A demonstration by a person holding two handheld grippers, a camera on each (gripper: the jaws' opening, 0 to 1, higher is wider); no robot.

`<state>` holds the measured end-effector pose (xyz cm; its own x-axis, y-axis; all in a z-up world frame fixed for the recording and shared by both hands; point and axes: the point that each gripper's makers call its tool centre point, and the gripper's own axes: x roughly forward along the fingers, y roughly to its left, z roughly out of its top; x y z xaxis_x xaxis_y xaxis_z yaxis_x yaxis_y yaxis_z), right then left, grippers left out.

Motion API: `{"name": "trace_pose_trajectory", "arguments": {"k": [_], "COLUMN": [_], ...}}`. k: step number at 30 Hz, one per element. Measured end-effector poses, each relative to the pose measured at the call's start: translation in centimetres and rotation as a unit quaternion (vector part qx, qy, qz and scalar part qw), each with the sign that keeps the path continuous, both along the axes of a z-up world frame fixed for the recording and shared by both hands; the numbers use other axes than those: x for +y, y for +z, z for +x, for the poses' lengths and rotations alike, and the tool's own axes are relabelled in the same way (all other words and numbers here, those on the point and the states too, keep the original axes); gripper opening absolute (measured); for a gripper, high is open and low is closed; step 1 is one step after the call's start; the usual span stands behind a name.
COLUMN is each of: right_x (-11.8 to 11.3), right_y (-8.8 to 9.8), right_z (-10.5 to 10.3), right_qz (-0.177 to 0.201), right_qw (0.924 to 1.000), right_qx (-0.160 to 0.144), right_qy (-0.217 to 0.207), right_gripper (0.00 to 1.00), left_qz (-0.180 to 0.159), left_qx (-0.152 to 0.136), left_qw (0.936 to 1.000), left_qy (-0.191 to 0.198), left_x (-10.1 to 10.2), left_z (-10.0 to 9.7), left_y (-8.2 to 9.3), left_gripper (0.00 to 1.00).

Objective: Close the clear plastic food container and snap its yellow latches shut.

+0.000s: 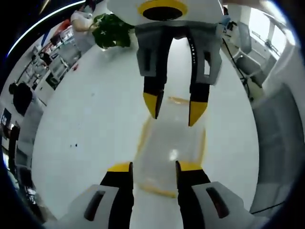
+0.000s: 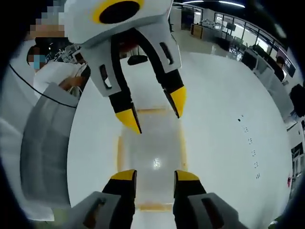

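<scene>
The clear plastic container [image 1: 169,148] lies flat on a white table [image 1: 86,119], with yellow latches [image 1: 143,136] showing along its edges. My left gripper [image 1: 155,167] stands open over its near end. My right gripper [image 1: 175,110] faces it from the far end, also open and holding nothing. In the right gripper view the container [image 2: 152,148] lies lengthwise between my right gripper [image 2: 155,175] at the bottom and my left gripper [image 2: 155,113] above. A yellow latch [image 2: 120,152] runs along its left side. The lid seems to lie on the box. I cannot tell whether the latches are snapped.
A green leafy plant [image 1: 112,31] stands at the table's far end. A person in white [image 2: 47,71] sits beside the table, with grey cloth [image 2: 45,143] close to the edge. An office chair [image 1: 248,62] and desks [image 2: 228,28] lie beyond.
</scene>
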<state>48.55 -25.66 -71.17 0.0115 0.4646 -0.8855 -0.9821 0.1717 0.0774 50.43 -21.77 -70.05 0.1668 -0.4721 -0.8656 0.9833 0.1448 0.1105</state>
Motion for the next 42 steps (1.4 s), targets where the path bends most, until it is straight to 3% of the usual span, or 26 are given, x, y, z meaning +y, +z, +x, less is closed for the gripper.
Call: {"name": "trace_pose_trajectory", "arguments": {"k": [13,17,20,23,32,42], "right_x": [0.6,0.6,0.6,0.6,0.7,1.2], "right_y": [-0.3,-0.3,-0.2,-0.3,-0.9,-0.9], "right_z": [0.3,1.2,1.7,1.9,2.1,3.1], "right_qz": [0.010,0.014,0.015,0.014,0.005,0.005], "right_qw": [0.9999,0.9998,0.9998,0.9998,1.0000,1.0000], "right_qx": [0.006,0.002,0.001,-0.002,0.003,0.001], "right_qy": [-0.006,-0.010,-0.014,-0.013,-0.002,0.003], "right_gripper": [0.27,0.27,0.26,0.27,0.27,0.32], "left_qz": [-0.009,0.004,0.019,0.008,0.007,0.008], "left_qx": [0.017,0.034,0.017,0.028,0.026,0.008], "left_qw": [0.9997,0.9994,0.9995,0.9995,0.9996,0.9999], "left_qy": [-0.013,-0.005,-0.021,-0.007,-0.004,0.001], "left_x": [-2.0,-2.0,-1.7,-1.9,-1.8,-1.5], "left_z": [-1.3,-1.9,-2.3,-2.6,-3.1,-3.6], "left_y": [-1.0,-1.8,-2.2,-2.2,-2.0,-2.3], "left_gripper": [0.33,0.37,0.35,0.35,0.37,0.37]}}
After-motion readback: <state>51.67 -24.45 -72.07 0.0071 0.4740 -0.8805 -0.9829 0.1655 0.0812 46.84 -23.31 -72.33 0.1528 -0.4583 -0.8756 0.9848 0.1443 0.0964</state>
